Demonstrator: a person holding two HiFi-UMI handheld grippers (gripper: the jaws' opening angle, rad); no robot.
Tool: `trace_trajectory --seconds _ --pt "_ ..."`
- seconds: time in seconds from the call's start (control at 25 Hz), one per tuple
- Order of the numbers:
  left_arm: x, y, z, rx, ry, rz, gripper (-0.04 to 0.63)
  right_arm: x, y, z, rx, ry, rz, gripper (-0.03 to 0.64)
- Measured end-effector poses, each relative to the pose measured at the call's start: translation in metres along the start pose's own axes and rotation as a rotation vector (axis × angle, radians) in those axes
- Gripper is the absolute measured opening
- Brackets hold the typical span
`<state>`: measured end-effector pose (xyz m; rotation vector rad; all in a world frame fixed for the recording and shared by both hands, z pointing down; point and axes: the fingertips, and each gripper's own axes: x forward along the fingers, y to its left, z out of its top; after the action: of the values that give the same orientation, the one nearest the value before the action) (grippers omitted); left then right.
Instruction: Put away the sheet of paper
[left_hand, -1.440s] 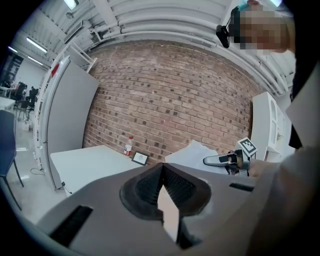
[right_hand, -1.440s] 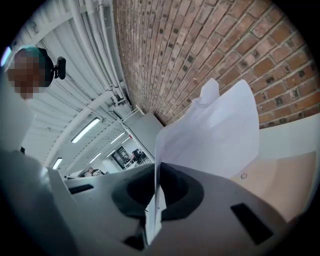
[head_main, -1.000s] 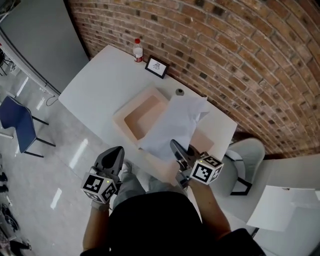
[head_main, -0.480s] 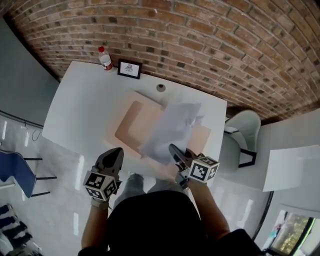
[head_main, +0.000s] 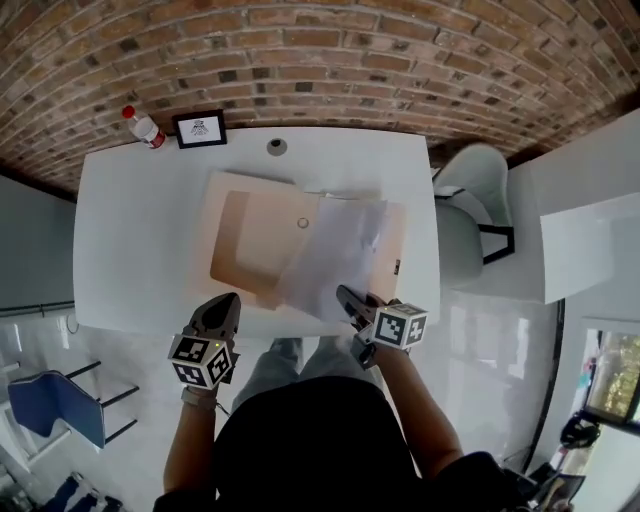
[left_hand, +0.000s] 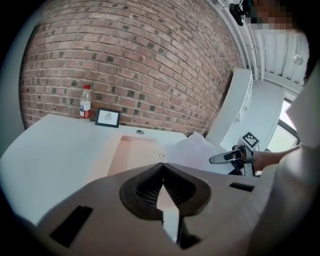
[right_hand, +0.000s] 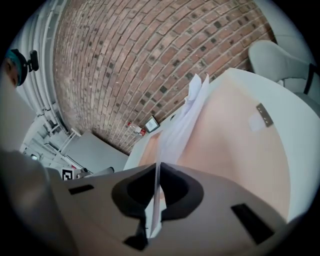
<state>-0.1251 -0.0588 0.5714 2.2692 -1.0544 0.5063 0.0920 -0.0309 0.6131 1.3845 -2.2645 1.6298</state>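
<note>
The right claw (head_main: 347, 297) is pressed together on the near edge of the sheet of paper (head_main: 338, 252). In the right gripper view the sheet (right_hand: 186, 116) stands on its edge between the two jaws and runs away from the claw (right_hand: 156, 169) towards the brick wall. The sheet reaches from the claw forward, over the right half of an open peach-coloured folder (head_main: 250, 238) that lies flat on the white table (head_main: 130, 240). Its far end is crumpled and a little raised. The left claw (head_main: 222, 306) hangs over the floor, just before the near edge of the table. Its jaws are closed together with nothing between them.
</note>
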Motion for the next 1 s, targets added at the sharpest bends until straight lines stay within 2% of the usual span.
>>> trace_trajectory --seconds 0.4,0.56,0.72,1.0 --pt "0.037 0.034 -0.047 0.049 0.153 0.034 0.003 -0.006 -0.069 -0.027 0.11 0.02 -0.207 0.01" --pt "0.046 0.045 -0.067 0.063 0.217 0.064 0.003 -0.014 -0.088 -0.033 0.12 0.053 -0.292 0.009" --pt "0.051 0.05 -0.087 0.066 0.274 0.065 0.003 -0.024 -0.102 -0.044 0.124 0.086 -0.337 0.01" --pt "0.058 0.049 -0.093 0.05 0.267 0.067 0.003 -0.03 -0.117 -0.053 0.086 0.111 -0.381 0.009"
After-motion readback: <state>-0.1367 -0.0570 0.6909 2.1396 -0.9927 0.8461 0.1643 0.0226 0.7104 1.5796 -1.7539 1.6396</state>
